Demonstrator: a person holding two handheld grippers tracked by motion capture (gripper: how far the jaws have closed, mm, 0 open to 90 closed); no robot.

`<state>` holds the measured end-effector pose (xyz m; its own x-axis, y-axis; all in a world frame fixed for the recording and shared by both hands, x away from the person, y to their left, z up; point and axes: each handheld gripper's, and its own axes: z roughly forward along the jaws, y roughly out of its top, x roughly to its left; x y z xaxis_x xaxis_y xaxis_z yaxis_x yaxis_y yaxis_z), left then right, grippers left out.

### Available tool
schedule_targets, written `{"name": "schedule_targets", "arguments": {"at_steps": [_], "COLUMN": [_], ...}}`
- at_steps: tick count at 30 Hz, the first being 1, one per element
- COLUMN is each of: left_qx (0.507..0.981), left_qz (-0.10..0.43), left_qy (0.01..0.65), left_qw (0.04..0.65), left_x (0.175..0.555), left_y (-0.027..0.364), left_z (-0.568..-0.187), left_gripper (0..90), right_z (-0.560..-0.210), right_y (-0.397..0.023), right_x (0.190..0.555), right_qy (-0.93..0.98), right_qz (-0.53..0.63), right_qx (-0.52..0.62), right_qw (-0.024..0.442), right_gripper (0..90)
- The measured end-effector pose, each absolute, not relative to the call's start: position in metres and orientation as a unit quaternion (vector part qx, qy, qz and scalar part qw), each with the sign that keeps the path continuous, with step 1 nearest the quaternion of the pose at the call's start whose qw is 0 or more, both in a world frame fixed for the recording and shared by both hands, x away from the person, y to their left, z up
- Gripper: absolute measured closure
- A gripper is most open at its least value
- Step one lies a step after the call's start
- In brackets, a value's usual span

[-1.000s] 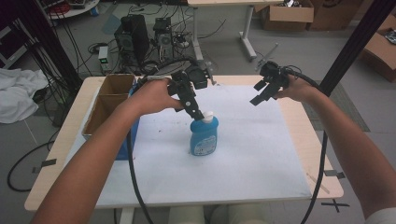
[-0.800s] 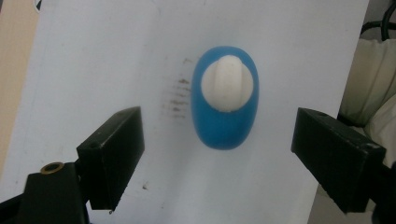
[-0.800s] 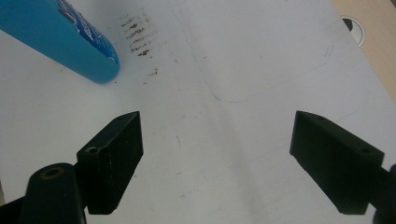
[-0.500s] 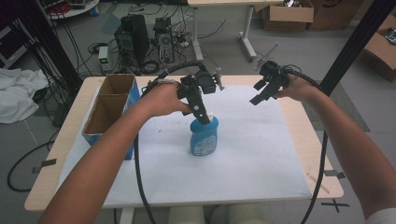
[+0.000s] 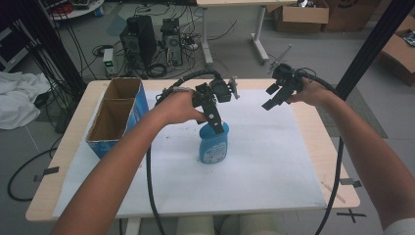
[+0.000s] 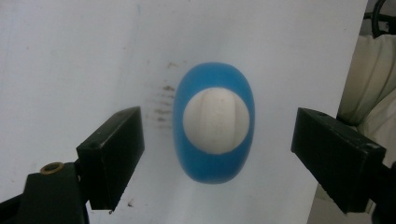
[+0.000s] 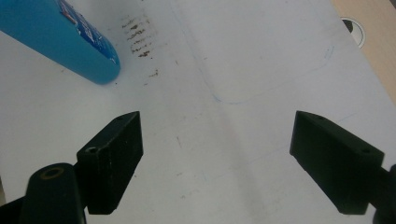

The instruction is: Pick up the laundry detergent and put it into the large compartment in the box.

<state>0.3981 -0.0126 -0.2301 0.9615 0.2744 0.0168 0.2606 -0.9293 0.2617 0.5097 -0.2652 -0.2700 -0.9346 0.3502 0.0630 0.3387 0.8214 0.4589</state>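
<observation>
A blue plastic bottle [image 5: 213, 146] with a smooth oval body and a rounded white cap stands upright near the middle of a white sheet [image 5: 264, 166] that covers most of a pale wooden table [image 5: 333, 161]. Seen from straight above in the left gripper view, the bottle [image 6: 214, 122] is an egg-shaped blue outline around a ribbed white cap, and a printed label shows on its front in the high view. The left gripper [image 5: 215, 122] hangs directly over the cap, its matte black block-shaped jaws spread wide on either side of the bottle and not touching it. The right gripper [image 5: 274, 98] is held up over the far right part of the sheet, well apart from the bottle, its jaws also wide and empty. A few brown smudges [image 7: 137, 37] mark the sheet just beside the bottle's base. An open cardboard box [image 5: 115, 115] with blue sides and two compartments sits at the table's left edge. The sheet lies bare to the right of the bottle and on its near side.
</observation>
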Motion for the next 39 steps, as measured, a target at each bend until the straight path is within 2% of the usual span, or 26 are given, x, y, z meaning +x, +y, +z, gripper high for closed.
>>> {"name": "schedule_targets", "arguments": {"at_steps": [25,39], "left_qx": [0.985,0.986], "left_qz": [0.012,0.012], "left_qy": [0.134,0.132], "left_qw": [0.111,0.097], "left_x": [0.399,0.401], "left_y": [-0.022,-0.024], "left_z": [-0.271,-0.281], "left_gripper": [17.8,17.9], "right_z": [-0.272,-0.273], "right_y": [-0.265,-0.267], "right_x": [0.511,0.512], "right_qy": [0.954,0.953], "right_qz": [0.24,0.242], "right_qx": [0.181,0.182], "right_qw": [0.01,0.008], "right_gripper": [17.2,17.2]}}
